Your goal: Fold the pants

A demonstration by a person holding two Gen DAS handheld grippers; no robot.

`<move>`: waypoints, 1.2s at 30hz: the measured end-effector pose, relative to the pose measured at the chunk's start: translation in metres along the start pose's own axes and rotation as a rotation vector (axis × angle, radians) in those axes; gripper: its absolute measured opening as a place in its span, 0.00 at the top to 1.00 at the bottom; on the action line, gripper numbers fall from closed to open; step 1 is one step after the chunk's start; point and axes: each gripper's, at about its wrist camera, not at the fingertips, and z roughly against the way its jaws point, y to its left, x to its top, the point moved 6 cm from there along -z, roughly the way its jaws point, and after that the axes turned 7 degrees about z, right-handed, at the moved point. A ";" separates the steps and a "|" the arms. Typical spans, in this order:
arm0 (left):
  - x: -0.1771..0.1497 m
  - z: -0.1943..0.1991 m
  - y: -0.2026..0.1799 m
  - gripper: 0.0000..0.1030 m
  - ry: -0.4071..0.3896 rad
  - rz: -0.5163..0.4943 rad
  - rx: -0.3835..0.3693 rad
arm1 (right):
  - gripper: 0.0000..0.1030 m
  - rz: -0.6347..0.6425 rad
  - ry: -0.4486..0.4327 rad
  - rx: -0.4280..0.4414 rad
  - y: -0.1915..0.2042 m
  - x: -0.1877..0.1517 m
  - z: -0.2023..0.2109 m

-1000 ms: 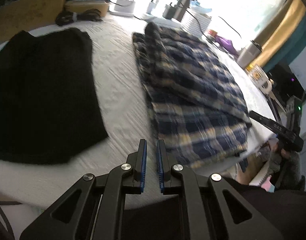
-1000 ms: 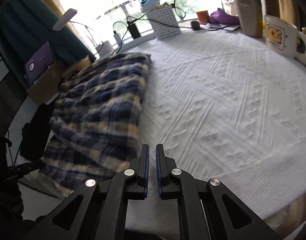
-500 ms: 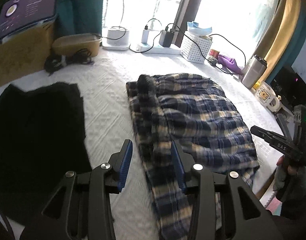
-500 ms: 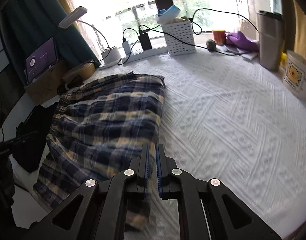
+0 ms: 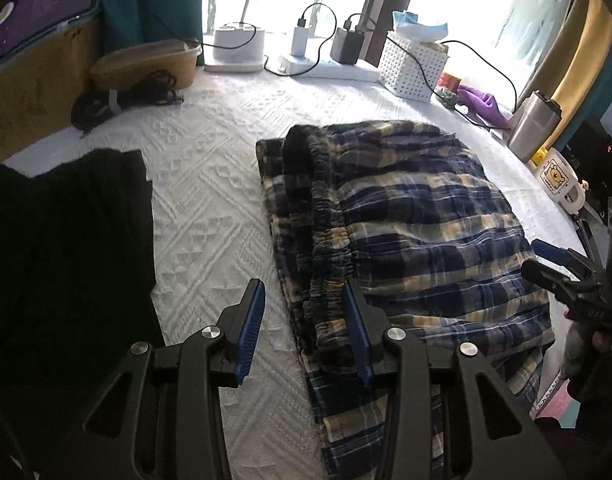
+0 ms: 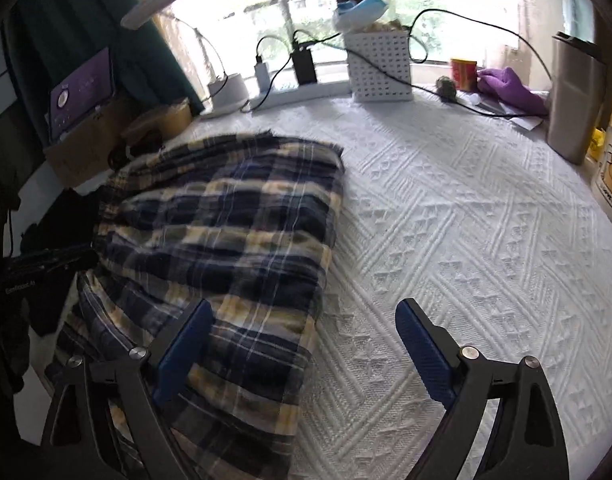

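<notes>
Left gripper, jaws partly apart and empty, hovers just left of the gathered elastic waistband of the soft, light navy-and-yellow plaid pants; that thick band looks the firmest hold. Right gripper, jaws just opened wide and empty, straddles the pants' limp right edge.

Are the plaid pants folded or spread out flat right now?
Partly folded. The plaid pants lie doubled over on the white bedspread, the elastic waistband sitting on top of a lower layer, with one end hanging off the near edge.
</notes>
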 end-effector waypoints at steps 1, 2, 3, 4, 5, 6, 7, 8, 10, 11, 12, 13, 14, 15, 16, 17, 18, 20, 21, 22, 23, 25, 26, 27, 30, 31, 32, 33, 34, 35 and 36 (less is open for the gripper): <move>-0.001 0.000 0.000 0.62 -0.002 -0.001 0.000 | 0.09 0.007 0.004 -0.015 -0.001 -0.001 -0.002; -0.002 0.001 0.000 0.62 -0.003 -0.002 0.001 | 0.09 0.007 0.011 -0.031 -0.002 -0.002 -0.003; -0.003 0.001 0.000 0.61 -0.003 -0.004 0.003 | 0.09 0.004 0.020 -0.053 -0.006 -0.003 -0.005; -0.004 0.000 0.001 0.58 -0.002 -0.006 0.007 | 0.09 0.000 0.029 -0.070 -0.010 -0.005 -0.007; -0.006 -0.001 0.003 0.56 -0.001 -0.008 0.016 | 0.09 -0.009 0.038 -0.080 -0.014 -0.006 -0.008; -0.006 -0.002 0.005 0.50 -0.005 -0.008 0.022 | 0.09 -0.019 0.040 -0.078 -0.018 -0.007 -0.009; -0.007 -0.002 0.008 0.45 -0.008 -0.005 0.028 | 0.09 -0.016 0.039 -0.081 -0.020 -0.007 -0.008; -0.008 -0.003 0.012 0.45 -0.005 0.008 0.021 | 0.09 -0.009 0.044 -0.099 -0.021 -0.007 -0.008; -0.008 -0.001 0.014 0.45 0.002 0.024 0.008 | 0.09 -0.011 0.049 -0.108 -0.025 -0.007 -0.009; -0.007 0.002 0.014 0.45 0.002 0.026 0.006 | 0.09 -0.014 0.049 -0.110 -0.026 -0.007 -0.009; -0.005 0.005 0.014 0.45 -0.001 0.026 0.004 | 0.09 -0.015 0.049 -0.113 -0.028 -0.006 -0.008; -0.002 0.008 0.013 0.45 -0.008 0.024 0.002 | 0.09 -0.018 0.048 -0.113 -0.029 -0.005 -0.007; 0.002 0.013 0.012 0.45 -0.025 0.021 0.000 | 0.09 -0.024 0.047 -0.114 -0.031 -0.003 -0.006; 0.005 0.017 0.012 0.45 -0.039 0.019 -0.004 | 0.09 -0.030 0.043 -0.115 -0.033 -0.001 -0.005; 0.011 0.022 0.011 0.45 -0.057 0.018 -0.012 | 0.09 -0.032 0.039 -0.117 -0.034 0.001 -0.004; 0.016 0.025 0.010 0.45 -0.068 0.019 -0.019 | 0.09 -0.034 0.034 -0.120 -0.034 0.003 -0.003; 0.020 0.027 0.010 0.45 -0.078 0.021 -0.024 | 0.09 -0.037 0.027 -0.121 -0.035 0.006 -0.001; 0.029 0.029 0.008 0.45 -0.090 0.021 -0.028 | 0.09 -0.045 0.015 -0.121 -0.036 0.012 0.001; 0.033 0.028 0.007 0.45 -0.094 0.020 -0.028 | 0.09 -0.048 0.009 -0.120 -0.037 0.015 0.002; 0.036 0.026 0.006 0.45 -0.095 0.019 -0.029 | 0.09 -0.050 0.004 -0.118 -0.037 0.018 0.003; 0.039 0.026 0.005 0.45 -0.096 0.019 -0.032 | 0.09 -0.051 -0.001 -0.116 -0.037 0.021 0.004; 0.042 0.024 0.002 0.45 -0.097 0.014 -0.047 | 0.09 -0.051 -0.009 -0.114 -0.038 0.027 0.004; 0.044 0.021 0.000 0.45 -0.092 0.011 -0.053 | 0.09 -0.050 -0.012 -0.113 -0.038 0.029 0.004; 0.045 0.019 -0.001 0.45 -0.088 0.008 -0.057 | 0.09 -0.051 -0.014 -0.111 -0.038 0.033 0.004; 0.045 0.009 -0.005 0.44 -0.062 -0.002 -0.062 | 0.09 -0.052 -0.018 -0.102 -0.038 0.039 0.001; 0.045 0.005 -0.006 0.38 -0.052 -0.005 -0.063 | 0.09 -0.052 -0.018 -0.099 -0.039 0.041 -0.001; 0.045 0.002 -0.006 0.34 -0.045 -0.005 -0.065 | 0.09 -0.051 -0.017 -0.096 -0.039 0.043 -0.003; 0.045 0.000 -0.006 0.29 -0.042 -0.002 -0.067 | 0.09 -0.051 -0.016 -0.092 -0.039 0.045 -0.005; 0.045 -0.002 -0.007 0.29 -0.039 0.001 -0.070 | 0.09 -0.052 -0.015 -0.087 -0.039 0.048 -0.008; 0.045 -0.005 -0.007 0.29 -0.031 0.004 -0.077 | 0.09 -0.051 -0.014 -0.083 -0.039 0.049 -0.010; 0.045 -0.007 -0.008 0.29 -0.023 0.005 -0.084 | 0.09 -0.050 -0.011 -0.078 -0.039 0.051 -0.014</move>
